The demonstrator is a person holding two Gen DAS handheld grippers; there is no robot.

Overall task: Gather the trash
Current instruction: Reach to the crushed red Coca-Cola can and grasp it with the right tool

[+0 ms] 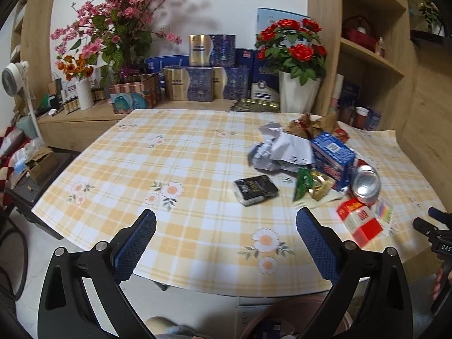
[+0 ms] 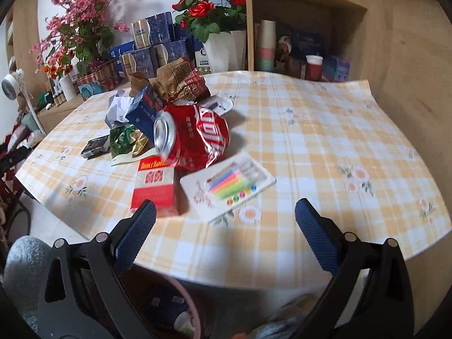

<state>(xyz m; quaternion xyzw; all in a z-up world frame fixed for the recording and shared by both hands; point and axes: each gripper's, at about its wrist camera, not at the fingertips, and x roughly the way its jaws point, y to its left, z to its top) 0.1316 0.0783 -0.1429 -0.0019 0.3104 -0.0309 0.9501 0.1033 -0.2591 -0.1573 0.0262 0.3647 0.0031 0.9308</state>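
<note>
A heap of trash lies on the yellow checked tablecloth. It holds a crushed red can, a red and white cigarette box, a blue carton, crumpled white paper, a green and gold wrapper, a black packet, brown paper bags and a white candle pack. My left gripper is open and empty above the table's near edge, left of the heap. My right gripper is open and empty, just in front of the cigarette box and candle pack.
Flower vases, blue and gold boxes and small bottles stand on the low shelf behind the table. A wooden shelf unit with cups is at the right. A pink-rimmed bin sits below the table edge. A fan stands at left.
</note>
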